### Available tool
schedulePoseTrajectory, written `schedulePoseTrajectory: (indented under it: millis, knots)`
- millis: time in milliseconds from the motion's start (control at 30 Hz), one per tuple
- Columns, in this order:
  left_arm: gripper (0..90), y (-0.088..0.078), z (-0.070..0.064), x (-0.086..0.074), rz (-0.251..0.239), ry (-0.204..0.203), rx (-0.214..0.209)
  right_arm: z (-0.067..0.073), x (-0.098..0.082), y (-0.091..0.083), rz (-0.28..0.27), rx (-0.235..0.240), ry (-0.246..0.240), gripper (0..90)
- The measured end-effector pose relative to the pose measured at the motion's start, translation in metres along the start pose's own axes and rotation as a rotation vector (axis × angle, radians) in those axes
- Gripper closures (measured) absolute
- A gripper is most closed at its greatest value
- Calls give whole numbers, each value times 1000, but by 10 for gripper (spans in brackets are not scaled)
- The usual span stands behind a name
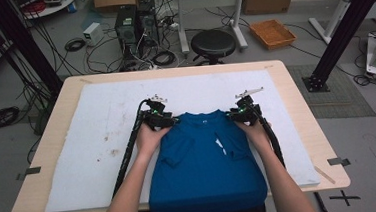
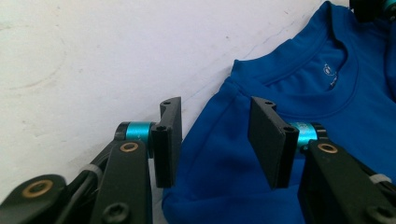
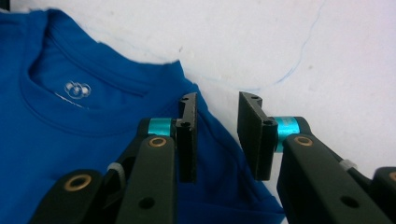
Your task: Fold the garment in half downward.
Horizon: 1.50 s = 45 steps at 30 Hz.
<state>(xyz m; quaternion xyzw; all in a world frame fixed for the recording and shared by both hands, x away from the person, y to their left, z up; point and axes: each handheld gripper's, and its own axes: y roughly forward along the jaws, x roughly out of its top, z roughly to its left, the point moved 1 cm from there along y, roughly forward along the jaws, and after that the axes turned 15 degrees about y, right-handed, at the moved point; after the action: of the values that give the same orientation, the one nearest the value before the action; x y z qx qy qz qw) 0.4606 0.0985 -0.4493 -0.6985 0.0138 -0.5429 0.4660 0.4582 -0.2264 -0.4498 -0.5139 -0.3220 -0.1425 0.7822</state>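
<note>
Both tongs, left (image 2: 215,140) and right (image 3: 217,135), gape released over the blue shirt (image 1: 205,160) shoulders.

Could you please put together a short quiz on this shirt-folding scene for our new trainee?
1. True or false: the blue T-shirt lies on the white mat with its sleeves folded in over its front.
2. Which part of the shirt does each claw stand at? A) the hem B) a shoulder beside the collar C) a sleeve cuff
3. Fill in: the shirt's bottom edge hangs over the ____ edge of the table.

Key
1. True.
2. B: the left claw and the right claw each stand open over a shoulder edge, pads not pressing the cloth.
3. Near, on the person's side.
</note>
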Motion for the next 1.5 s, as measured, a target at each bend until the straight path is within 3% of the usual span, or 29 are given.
schedulePoseTrajectory:
  millis: [133, 267, 400, 467, 767, 933, 1167, 1300, 1500]
  knots:
    - [590, 1, -3, 0, 23, 20, 24, 2, -1, 1, 4, -23, -19, 737]
    - [741, 0, -5, 1, 36, 42, 35, 4, -1, 0, 7, -12, -44, 861]
    - [854, 1, -7, 1, 34, 52, 23, 5, -1, -1, 2, 0, -53, 883]
    - [864, 0, -6, 2, 35, 59, 19, 5, -1, -3, -5, 1, -52, 886]
    - [870, -12, -2, 6, -53, 44, -2, 0, 3, -17, -73, 52, -14, 888]
    - [871, -27, -5, 11, -100, 59, -6, 0, 2, -28, -117, 82, 3, 888]
    - [870, -58, -25, 13, -194, 129, -30, 2, -11, -56, -193, 149, 23, 888]
    - [871, -75, -42, 2, -226, 180, -41, 10, -24, -77, -223, 182, -4, 888]
    - [870, -98, -69, -19, -245, 252, -74, 22, -59, -103, -263, 190, -58, 888]
